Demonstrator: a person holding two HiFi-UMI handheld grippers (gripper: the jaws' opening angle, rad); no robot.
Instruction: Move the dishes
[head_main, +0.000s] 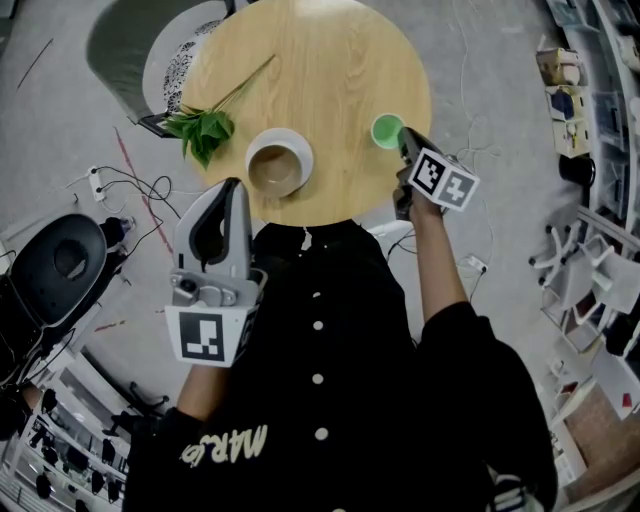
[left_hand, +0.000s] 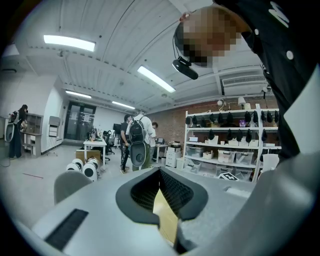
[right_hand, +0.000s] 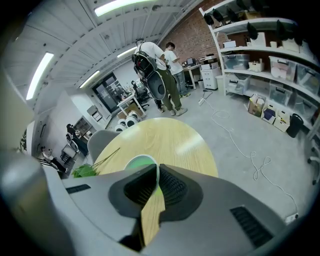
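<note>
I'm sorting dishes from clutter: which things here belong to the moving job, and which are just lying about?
Job: small green cup, rim pinched by the right gripper; white round bowl, brown inside.
Lying about: leafy green sprig; grey chair.

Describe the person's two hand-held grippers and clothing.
The left hand-held gripper and right hand-held gripper are grey shells with dark ribbed pads. Each carries a white cube printed with black square markers. The person wears a black top with long sleeves and white buttons.
</note>
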